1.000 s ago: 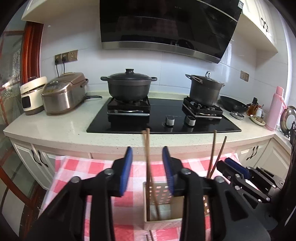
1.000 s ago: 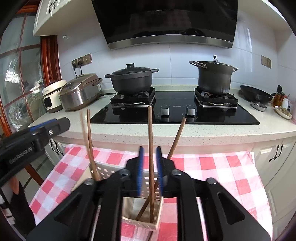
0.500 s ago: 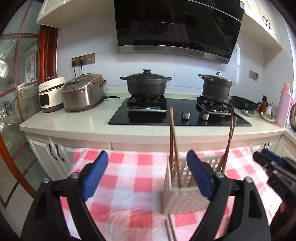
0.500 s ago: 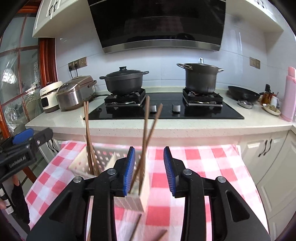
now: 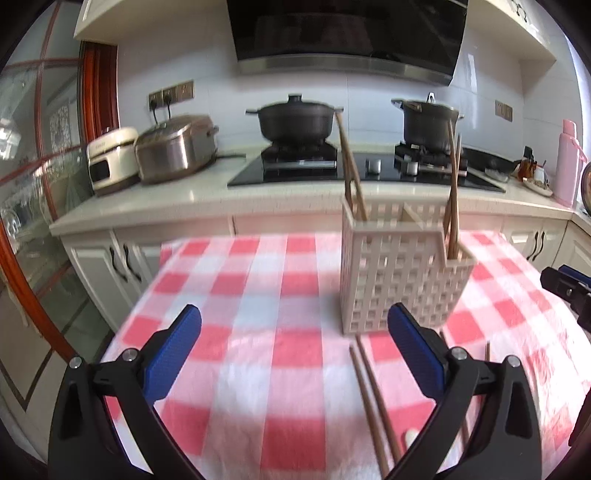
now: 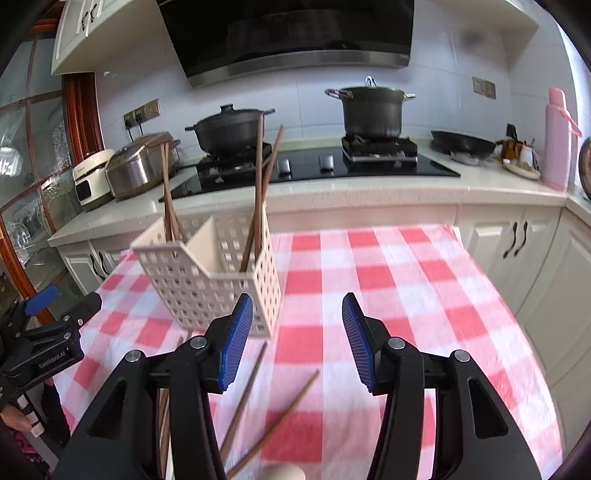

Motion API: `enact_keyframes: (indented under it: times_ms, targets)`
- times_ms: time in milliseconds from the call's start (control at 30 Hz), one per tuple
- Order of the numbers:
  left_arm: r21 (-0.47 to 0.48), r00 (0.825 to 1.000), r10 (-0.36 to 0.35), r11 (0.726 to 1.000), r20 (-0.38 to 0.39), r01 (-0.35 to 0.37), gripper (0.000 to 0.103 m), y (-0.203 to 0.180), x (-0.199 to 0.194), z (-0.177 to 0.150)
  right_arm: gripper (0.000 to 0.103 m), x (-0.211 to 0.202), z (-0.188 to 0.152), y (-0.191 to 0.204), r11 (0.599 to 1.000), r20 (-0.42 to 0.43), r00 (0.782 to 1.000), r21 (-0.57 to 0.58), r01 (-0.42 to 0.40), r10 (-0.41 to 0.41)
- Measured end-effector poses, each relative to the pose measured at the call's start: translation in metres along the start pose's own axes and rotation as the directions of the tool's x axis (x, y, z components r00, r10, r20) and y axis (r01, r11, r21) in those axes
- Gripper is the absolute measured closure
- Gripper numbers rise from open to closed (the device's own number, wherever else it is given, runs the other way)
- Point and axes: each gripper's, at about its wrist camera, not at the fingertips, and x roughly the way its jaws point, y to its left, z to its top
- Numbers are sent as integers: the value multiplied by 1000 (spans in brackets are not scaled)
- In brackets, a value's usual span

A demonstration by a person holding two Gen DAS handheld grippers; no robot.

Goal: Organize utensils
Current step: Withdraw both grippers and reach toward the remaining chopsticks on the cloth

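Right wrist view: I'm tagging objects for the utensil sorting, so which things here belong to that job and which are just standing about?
Job:
white slotted plastic utensil caddy
brown wooden chopsticks standing in it
loose brown wooden chopsticks on the checked cloth

Standing about:
two black lidded pots
steel rice cooker
pink flask

Ahead of the claw, past the checked tablecloth (image 5: 280, 369) covering the desk, a pale counter (image 5: 177, 201) carries a black hob (image 6: 369, 168). Two dark lidded pots (image 5: 295, 120) (image 6: 371, 109) sit on its burners. Up and to the left stand a steel rice cooker (image 5: 173, 147) and a white appliance (image 5: 110, 160). Far right stands a pink flask (image 6: 556, 138), beside a black pan (image 6: 461, 142). An extractor hood (image 6: 295, 33) hangs overhead.
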Motion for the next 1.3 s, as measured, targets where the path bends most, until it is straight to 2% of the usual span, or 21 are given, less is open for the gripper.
enact_keyframes:
  times_ms: [300, 600, 733, 967, 1300]
  targets:
    - [-23, 997, 27, 999, -65, -28, 5, 19, 5, -44, 54, 15, -33, 7, 1000, -74, 997, 5, 7, -7]
    - [-27, 993, 22, 999, -112, -25, 5, 31, 16, -57, 54, 52, -52, 34, 999, -190, 982, -48, 8, -17]
    - [-23, 994, 22, 999, -108, -24, 5, 35, 15, -57, 55, 69, -54, 42, 998, -238, 971, -60, 11, -25]
    - [-20, 993, -2, 1000, -117, 0, 5, 38, 15, -57, 70, 89, -56, 55, 995, -313, 948, -94, 30, -58]
    - [-26, 990, -22, 999, -139, 18, 5, 39, 21, -59, 80, 104, -61, 64, 988, -348, 931, -140, 67, -113]
